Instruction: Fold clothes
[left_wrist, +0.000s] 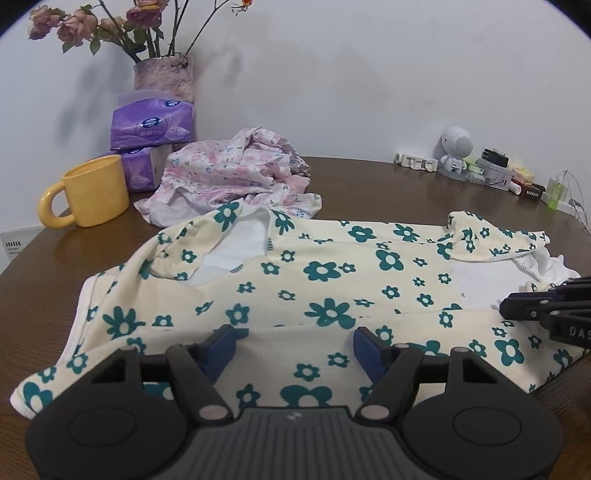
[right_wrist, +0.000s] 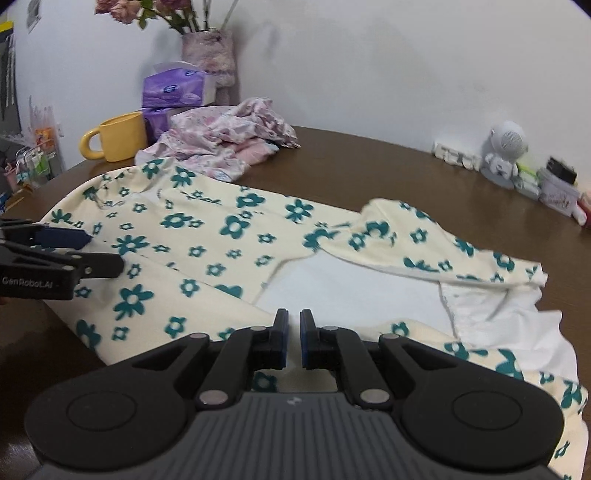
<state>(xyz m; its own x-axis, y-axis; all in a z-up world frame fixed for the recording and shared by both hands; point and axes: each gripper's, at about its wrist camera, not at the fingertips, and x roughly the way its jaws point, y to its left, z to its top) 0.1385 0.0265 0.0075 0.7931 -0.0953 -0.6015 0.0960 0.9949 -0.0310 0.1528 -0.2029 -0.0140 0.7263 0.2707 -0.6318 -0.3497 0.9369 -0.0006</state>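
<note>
A cream garment with teal flowers (left_wrist: 325, 273) (right_wrist: 207, 236) lies spread across the brown table (left_wrist: 369, 184), with parts of its white inside turned up. My left gripper (left_wrist: 295, 347) hovers low over the garment's near edge. It is open, with only cloth lying flat beneath the gap. It also shows at the left edge of the right wrist view (right_wrist: 105, 251). My right gripper (right_wrist: 291, 339) hangs over the white inside patch (right_wrist: 354, 291). Its blue pads are almost together and no cloth shows between them. Its tip enters the left wrist view from the right (left_wrist: 509, 304).
A crumpled pink floral garment (left_wrist: 236, 173) (right_wrist: 229, 136) lies behind the cream one. A yellow mug (left_wrist: 92, 192) (right_wrist: 118, 136), purple tissue packs (left_wrist: 153, 122) and a vase of dried flowers (left_wrist: 164, 75) stand at back left. A white toy robot (left_wrist: 456, 147) (right_wrist: 506, 151) and small clutter line the back right.
</note>
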